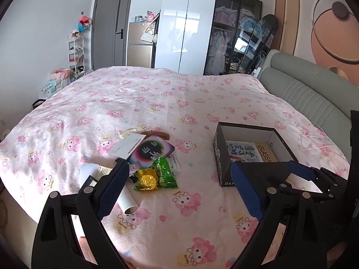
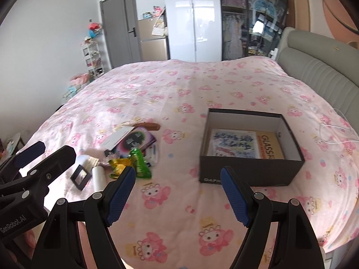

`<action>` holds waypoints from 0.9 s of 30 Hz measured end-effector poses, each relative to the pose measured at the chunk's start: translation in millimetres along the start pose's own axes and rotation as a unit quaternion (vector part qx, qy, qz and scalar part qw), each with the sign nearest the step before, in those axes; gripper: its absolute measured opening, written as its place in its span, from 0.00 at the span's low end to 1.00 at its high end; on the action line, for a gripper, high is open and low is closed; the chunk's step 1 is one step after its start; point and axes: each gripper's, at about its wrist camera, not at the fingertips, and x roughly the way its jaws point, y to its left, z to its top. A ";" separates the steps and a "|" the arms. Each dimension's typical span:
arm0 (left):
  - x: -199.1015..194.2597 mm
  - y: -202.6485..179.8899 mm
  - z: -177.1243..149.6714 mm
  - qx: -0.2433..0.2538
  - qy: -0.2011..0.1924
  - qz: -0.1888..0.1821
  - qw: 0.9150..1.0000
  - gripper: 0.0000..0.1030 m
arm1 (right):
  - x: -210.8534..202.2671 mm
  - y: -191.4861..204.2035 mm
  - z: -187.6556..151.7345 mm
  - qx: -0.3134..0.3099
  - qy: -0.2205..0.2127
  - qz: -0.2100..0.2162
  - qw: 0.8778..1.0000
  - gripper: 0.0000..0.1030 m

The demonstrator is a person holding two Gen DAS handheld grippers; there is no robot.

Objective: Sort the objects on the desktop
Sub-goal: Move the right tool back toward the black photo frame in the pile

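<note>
A pile of small objects lies on the pink bedspread: a green packet [image 1: 165, 172], a yellow foil wrapper [image 1: 145, 179], a dark purple box [image 1: 152, 149], a white card [image 1: 126, 144] and a white tube [image 1: 128, 201]. A black cardboard box [image 2: 251, 170] stands to the right, open, with printed booklets [image 2: 244, 143] inside. My left gripper [image 1: 179, 174] is open and empty, just in front of the pile. My right gripper [image 2: 178, 181] is open and empty, between the pile [image 2: 134, 157] and the box. The left gripper shows at the right wrist view's left edge [image 2: 44, 157].
A small black-framed item [image 2: 81, 177] and a brown comb [image 2: 148, 126] lie by the pile. A grey padded headboard [image 2: 318, 71] runs along the right. A white cable [image 2: 336, 132] lies beyond the box. Wardrobes [image 1: 186, 29] and a door [image 1: 111, 29] stand behind the bed.
</note>
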 end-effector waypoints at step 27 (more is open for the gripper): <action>90.3 184.3 -82.3 -0.157 0.111 0.127 0.973 0.51 | 160.3 123.3 -37.9 -0.125 0.138 0.116 0.976 0.58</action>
